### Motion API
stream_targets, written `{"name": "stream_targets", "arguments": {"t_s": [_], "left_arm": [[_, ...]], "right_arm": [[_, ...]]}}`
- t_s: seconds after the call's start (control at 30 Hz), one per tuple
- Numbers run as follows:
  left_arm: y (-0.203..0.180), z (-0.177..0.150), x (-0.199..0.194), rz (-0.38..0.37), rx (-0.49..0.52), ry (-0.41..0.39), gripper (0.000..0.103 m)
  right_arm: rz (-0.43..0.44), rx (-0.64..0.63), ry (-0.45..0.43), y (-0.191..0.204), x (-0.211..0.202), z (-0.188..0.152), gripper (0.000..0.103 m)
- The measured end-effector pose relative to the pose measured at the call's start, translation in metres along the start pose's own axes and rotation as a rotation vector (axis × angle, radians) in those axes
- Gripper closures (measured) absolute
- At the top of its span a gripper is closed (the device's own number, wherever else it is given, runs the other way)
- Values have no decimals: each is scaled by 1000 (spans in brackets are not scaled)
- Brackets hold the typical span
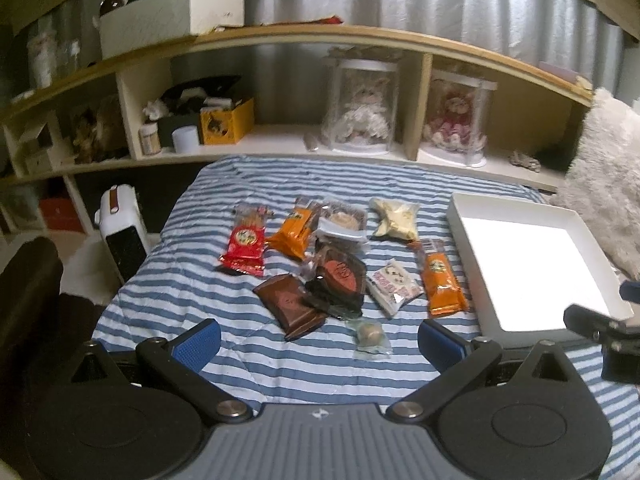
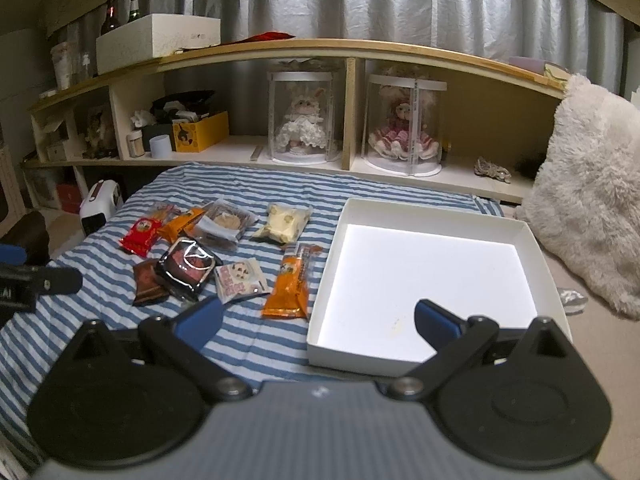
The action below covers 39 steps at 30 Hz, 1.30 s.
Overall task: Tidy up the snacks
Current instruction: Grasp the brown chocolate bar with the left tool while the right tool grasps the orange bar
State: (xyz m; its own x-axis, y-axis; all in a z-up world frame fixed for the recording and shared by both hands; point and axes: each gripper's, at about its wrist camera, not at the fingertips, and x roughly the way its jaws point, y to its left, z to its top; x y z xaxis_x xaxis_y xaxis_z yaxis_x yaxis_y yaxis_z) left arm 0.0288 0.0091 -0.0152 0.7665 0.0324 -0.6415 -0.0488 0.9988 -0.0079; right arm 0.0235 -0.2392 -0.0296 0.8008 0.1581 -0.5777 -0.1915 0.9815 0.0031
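— On the striped blanket (image 2: 280, 344), which way does the orange snack pack (image 2: 291, 284) point?

— Its long side runs from the near edge toward the shelf edge, just beside the white box (image 2: 400, 356). The other snacks (image 1: 336, 272) lie mid-blanket.

— And the tongs?

— The left gripper (image 1: 320, 342) is spread wide, holding nothing. The right gripper (image 2: 318, 322) is wide too, empty, touching nothing.

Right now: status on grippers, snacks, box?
Left gripper and right gripper open, holding nothing. Snacks loose on striped blanket. White box empty. Nothing blocking.
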Motion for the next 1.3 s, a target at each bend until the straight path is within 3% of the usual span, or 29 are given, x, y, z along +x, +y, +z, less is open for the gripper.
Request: {"name": "stream_targets", "arguments": {"t_s": [0.53,0.93,1.03,1.3], "left_arm": [[30,35,81,149,-190,166,0],[58,47,160,301,-286,227,0],[67,46,178,332,-306,249,0],[70,41,211,280,-335,303,0]], "right_arm": [[33,-81,42,30,66,7,0],[64,-114,-4,42,136,25,0],[23,-116,-6,46,153,29,0],[5,-144,19,53,193,37,0]]}}
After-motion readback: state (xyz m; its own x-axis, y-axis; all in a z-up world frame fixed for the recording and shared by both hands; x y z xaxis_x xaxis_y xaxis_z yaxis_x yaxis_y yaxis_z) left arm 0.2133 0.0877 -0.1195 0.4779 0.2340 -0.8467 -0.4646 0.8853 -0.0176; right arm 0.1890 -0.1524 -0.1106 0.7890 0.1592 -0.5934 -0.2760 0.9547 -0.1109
